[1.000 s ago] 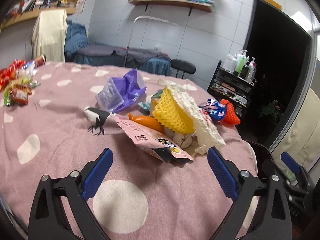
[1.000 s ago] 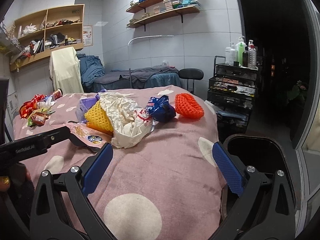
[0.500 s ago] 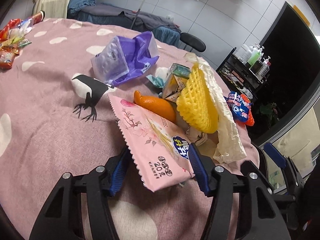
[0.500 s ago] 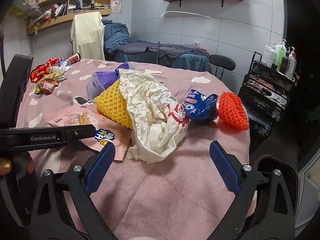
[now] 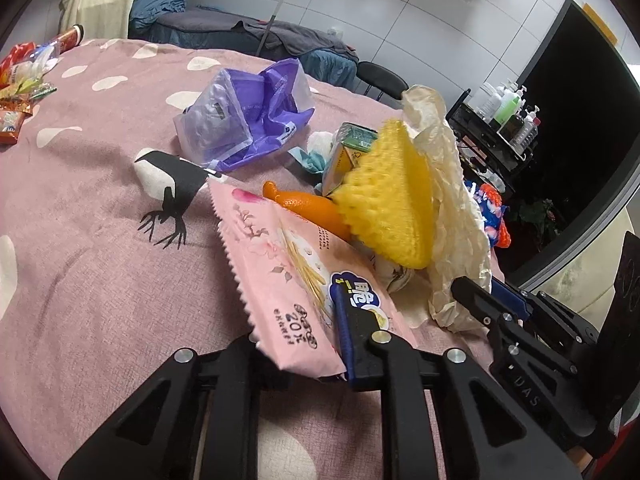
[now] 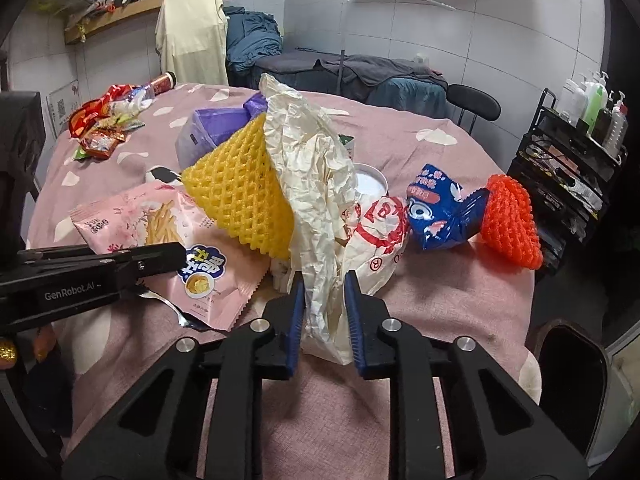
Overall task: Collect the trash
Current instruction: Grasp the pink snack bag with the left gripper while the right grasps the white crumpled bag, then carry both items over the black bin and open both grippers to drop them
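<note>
Trash lies heaped on a pink, white-spotted surface (image 6: 460,292), with both tools already biting into the near edge of the pile. Nearest the left camera, the left gripper (image 5: 312,344) has its fingers (image 5: 344,332) clenched on the near end of a pink snack bag (image 5: 280,272), which hides the other finger. Just beside it, the right gripper (image 6: 322,312) has its blue fingers (image 6: 354,320) pinched around the lower fold of a crumpled cream paper wrapper (image 6: 316,184). A yellow foam net (image 6: 240,196) leans against that wrapper and overlaps the far end of the snack bag, blocking what lies underneath. Behind it sit an orange peel (image 5: 308,204) and a small green-topped carton (image 5: 346,148). To the right, a blue wrapper (image 6: 440,212) touches an orange-red foam net (image 6: 512,224) close to the surface's edge. Farther back, a purple plastic bag (image 5: 244,116) rests by a black bird print (image 5: 172,184) on the cloth. More packets (image 6: 104,128) cluster at the far left edge, well apart from the pile. Beyond stand a black chair (image 6: 474,106), a rack of bottles (image 6: 592,108) and a bed (image 6: 360,72).
</note>
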A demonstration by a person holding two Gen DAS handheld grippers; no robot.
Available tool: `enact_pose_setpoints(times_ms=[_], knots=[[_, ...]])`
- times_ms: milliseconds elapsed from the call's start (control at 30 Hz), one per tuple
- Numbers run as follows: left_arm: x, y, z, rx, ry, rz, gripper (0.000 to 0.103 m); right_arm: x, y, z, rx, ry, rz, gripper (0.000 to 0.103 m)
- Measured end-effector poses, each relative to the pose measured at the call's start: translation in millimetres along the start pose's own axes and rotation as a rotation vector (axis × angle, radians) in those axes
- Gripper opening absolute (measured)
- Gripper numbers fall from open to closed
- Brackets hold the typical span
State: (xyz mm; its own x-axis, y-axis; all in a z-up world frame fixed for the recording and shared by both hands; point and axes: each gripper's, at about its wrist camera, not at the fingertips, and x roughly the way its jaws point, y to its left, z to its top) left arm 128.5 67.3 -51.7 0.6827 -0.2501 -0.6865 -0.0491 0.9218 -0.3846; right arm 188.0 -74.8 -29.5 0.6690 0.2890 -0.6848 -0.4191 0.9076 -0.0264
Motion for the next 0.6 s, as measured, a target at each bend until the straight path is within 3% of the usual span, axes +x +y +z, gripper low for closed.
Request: enact_pose_setpoints(times_ms=[300,600], knots=[[-34.2,0.5,-3.1,0.018,-0.141,0.035,0.006,-28.0,2.5,-3.6,0.023,-0.094,0.033,0.013],[-76.3,-11.0,0.9,0.066,-0.29,0.048,0.005,-68.0,4.8,-8.2,0.069,-0.202,0.096,0.013]])
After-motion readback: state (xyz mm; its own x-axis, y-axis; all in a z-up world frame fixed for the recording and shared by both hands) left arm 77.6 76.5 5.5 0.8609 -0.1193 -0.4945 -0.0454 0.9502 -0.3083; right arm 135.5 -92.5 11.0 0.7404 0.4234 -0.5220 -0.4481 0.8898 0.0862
